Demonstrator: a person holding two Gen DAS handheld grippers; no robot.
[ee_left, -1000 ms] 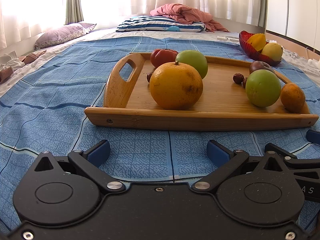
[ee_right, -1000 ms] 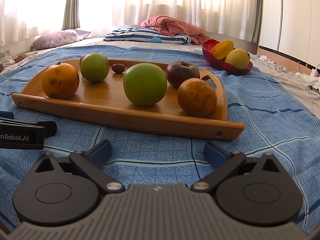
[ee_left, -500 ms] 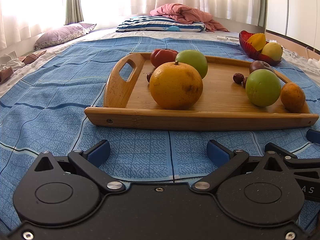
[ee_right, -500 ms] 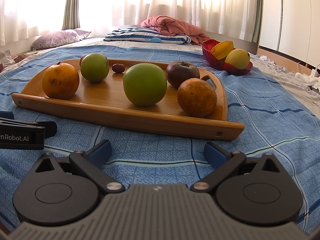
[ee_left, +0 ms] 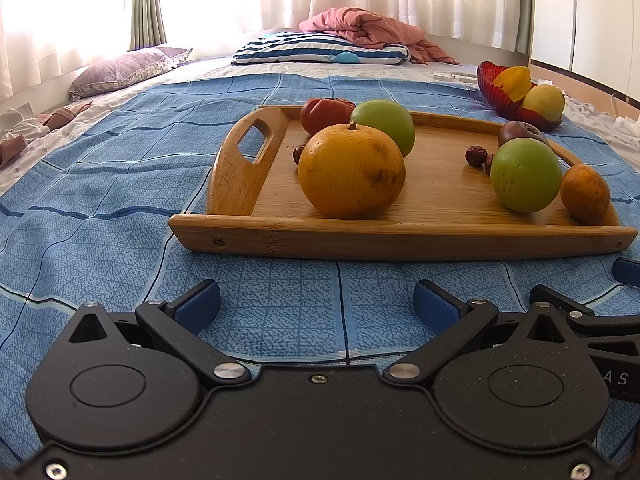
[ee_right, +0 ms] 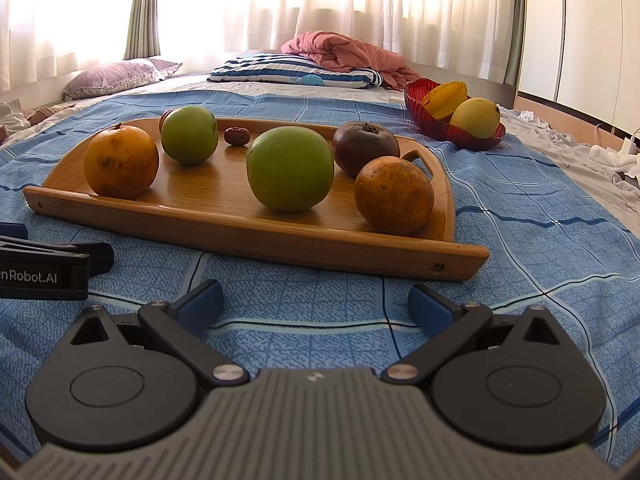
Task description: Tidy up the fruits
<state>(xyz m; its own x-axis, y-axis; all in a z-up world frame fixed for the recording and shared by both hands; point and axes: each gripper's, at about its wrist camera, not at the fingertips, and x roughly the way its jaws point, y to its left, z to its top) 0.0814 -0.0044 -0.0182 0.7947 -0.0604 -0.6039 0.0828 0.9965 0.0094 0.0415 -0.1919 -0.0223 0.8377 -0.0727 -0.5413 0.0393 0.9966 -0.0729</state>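
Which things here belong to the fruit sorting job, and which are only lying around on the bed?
For the job:
- wooden tray
- two oranges
- two green fruits
- dark purple fruit
- tomato
- small dried dates
- red bowl

Just lying about:
- striped pillow
- pink blanket
- purple pillow

Fruits (ee_right: 289, 168) on tray (ee_right: 256, 236); bowl (ee_right: 448, 130) behind-right.
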